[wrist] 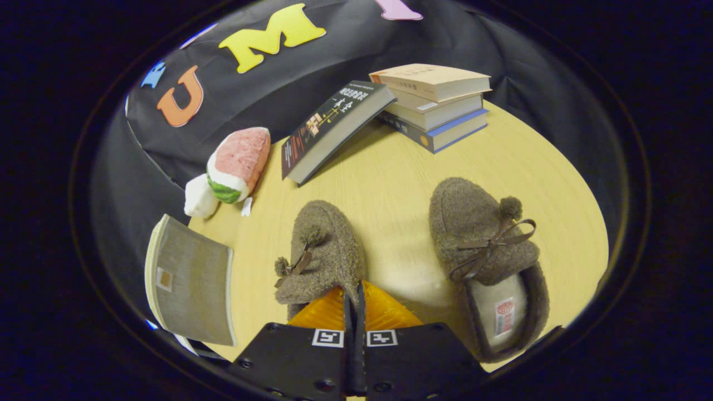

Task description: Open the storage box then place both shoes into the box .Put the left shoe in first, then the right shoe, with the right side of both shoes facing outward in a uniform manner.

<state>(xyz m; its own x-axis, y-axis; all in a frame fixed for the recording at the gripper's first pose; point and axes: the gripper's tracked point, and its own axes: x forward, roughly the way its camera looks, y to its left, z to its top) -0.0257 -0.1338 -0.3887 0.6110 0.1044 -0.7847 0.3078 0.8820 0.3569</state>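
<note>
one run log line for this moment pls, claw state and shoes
claw: shut on left shoe | left shoe: gripped at heel rim, on table | right shoe: beside it, untouched | storage box: left of claw

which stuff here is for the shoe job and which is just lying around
For the job:
- storage box, beside the fingers
- left shoe, its heel rim pinched by the gripper
- right shoe, on the table

Lying about:
- plush toy
- leaning book
- book stack
</note>
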